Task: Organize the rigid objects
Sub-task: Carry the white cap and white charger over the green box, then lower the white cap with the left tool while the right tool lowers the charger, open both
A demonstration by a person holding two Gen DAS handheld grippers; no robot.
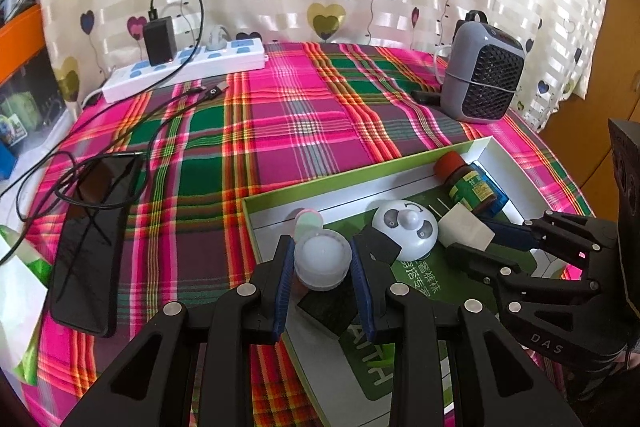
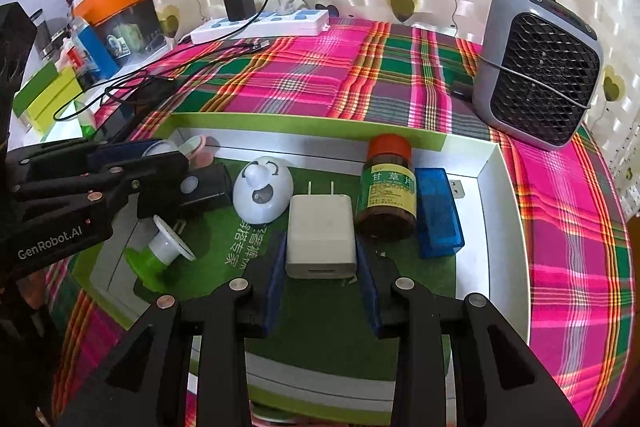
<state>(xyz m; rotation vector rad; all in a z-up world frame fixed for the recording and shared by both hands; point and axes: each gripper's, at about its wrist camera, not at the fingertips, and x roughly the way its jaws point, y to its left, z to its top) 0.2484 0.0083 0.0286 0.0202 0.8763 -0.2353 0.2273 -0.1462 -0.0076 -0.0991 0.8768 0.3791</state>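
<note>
A shallow green-and-white box lid (image 1: 360, 173) (image 2: 494, 187) lies on the plaid cloth and holds the objects. My left gripper (image 1: 322, 259) is shut on a translucent white cap (image 1: 323, 259) above a black block (image 1: 328, 307) in the box's left part. My right gripper (image 2: 320, 251) is shut on a white plug adapter (image 2: 321, 235) in the box's middle. Beside it lie a white smiley dome (image 2: 262, 193) (image 1: 406, 227), a red-capped brown bottle (image 2: 387, 187) (image 1: 468, 181) and a blue USB device (image 2: 438, 213). A green-and-white spool (image 2: 160, 253) lies at the left.
A grey fan heater (image 1: 482, 71) (image 2: 538, 67) stands at the back right. A white power strip (image 1: 184, 67) (image 2: 260, 23) with a black charger sits at the back. A black phone (image 1: 92, 247) with cables lies on the left. Boxes and clutter (image 2: 80, 39) stand beyond the table's left edge.
</note>
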